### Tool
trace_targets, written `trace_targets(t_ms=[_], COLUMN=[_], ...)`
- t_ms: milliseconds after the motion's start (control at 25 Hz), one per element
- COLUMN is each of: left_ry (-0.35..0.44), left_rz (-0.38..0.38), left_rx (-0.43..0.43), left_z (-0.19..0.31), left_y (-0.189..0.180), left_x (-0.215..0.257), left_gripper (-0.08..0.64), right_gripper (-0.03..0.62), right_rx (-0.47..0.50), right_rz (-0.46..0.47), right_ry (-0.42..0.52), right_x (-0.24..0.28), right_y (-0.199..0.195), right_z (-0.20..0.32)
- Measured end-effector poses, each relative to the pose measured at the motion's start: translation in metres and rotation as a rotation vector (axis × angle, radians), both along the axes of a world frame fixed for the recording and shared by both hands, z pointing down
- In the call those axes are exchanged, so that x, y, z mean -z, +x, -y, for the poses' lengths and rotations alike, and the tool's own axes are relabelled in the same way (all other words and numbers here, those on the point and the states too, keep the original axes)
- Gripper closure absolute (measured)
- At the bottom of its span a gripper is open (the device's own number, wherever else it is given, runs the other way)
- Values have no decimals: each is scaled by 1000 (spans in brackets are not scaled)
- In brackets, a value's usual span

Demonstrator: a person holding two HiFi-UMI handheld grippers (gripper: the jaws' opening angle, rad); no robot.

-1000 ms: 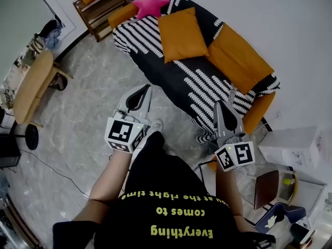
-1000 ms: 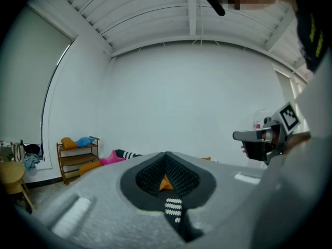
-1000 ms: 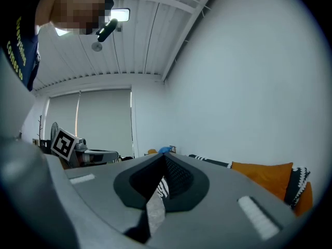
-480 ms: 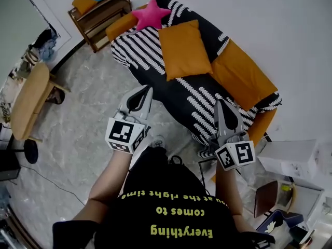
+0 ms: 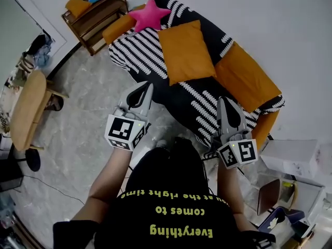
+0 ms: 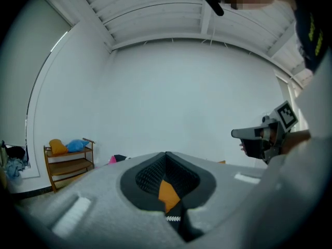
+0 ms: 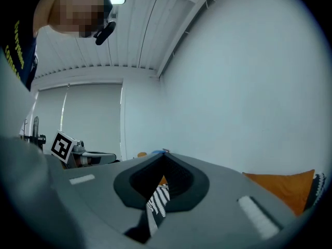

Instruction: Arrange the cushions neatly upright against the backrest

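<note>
Approach stage, as judged: no cushion is gripped yet. Left gripper (image 5: 147, 88) and right gripper (image 5: 223, 104) are held near the front edge of the sofa (image 5: 137, 51), jaws pressed together on both, nothing between them. A large orange cushion (image 5: 185, 51) lies flat on the striped seat, with a pink star cushion (image 5: 149, 13) at the far end and a second orange cushion (image 5: 249, 77) toward the right. Next, jaws need opening, a cushion edge pinched and the cushion stood against the backrest.
</note>
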State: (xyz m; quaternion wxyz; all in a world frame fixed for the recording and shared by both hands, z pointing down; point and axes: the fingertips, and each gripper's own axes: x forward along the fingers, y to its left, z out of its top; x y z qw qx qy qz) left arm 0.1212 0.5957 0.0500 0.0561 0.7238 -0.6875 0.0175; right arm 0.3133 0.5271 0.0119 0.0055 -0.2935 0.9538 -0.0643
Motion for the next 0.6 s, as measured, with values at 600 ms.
trace_targets(t_ms=[600], left_ry=[-26], left_rz=[-21], left_rx=[109], left_z=[103], left_y=[-84], left_x=[-15], left_gripper=[560], right_gripper=[581], right_rx=[149], right_rz=[12], right_ry=[-62], right_x=[-25], right_y=[-115], right_z=[122])
